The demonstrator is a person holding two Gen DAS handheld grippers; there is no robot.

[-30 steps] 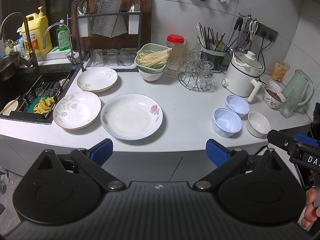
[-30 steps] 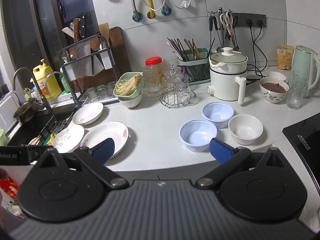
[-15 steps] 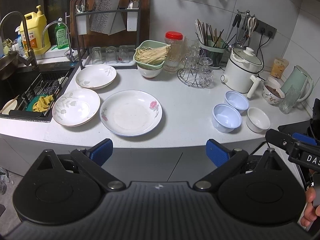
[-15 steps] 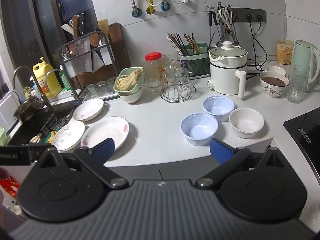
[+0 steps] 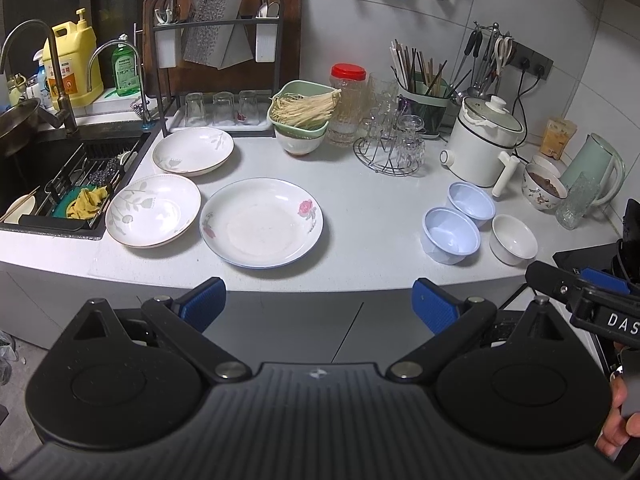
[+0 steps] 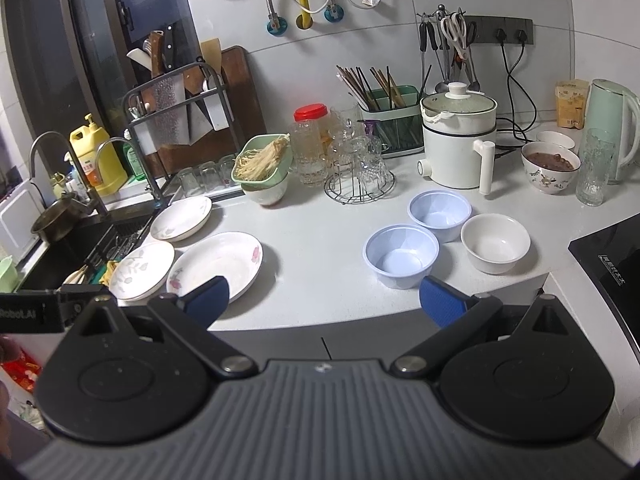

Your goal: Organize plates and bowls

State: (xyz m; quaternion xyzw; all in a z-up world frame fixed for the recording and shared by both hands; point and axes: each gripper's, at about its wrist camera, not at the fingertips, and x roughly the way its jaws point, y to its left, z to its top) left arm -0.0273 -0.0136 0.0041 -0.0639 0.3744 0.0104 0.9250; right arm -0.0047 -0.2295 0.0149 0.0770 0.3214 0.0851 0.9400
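Three white plates lie on the left of the white counter: a large rose-patterned plate [image 5: 262, 222] [image 6: 216, 266], a leaf-patterned plate [image 5: 153, 210] [image 6: 142, 270] by the sink, and a third plate [image 5: 193, 151] [image 6: 181, 218] behind them. On the right stand two pale blue bowls [image 5: 450, 235] [image 6: 401, 255], [image 5: 471, 199] [image 6: 439, 210] and a white bowl [image 5: 514, 239] [image 6: 495, 242]. My left gripper [image 5: 318, 306] is open and empty, held off the counter's front edge. My right gripper [image 6: 324, 298] is open and empty, also short of the front edge, in front of the bowls.
A sink [image 5: 60, 176] with a drain rack is at far left. Along the wall stand a knife rack [image 5: 218, 52], a green noodle basket on a bowl [image 5: 302, 120], a glass rack [image 5: 390, 148], a white cooker [image 5: 482, 148], a filled bowl [image 6: 550, 166] and a kettle [image 6: 612, 128]. A black cooktop [image 6: 612, 268] is at right.
Both grippers have pulled back slightly and lifted, so the counter sits a little farther off. Jaws stay open and nothing on the counter has moved.
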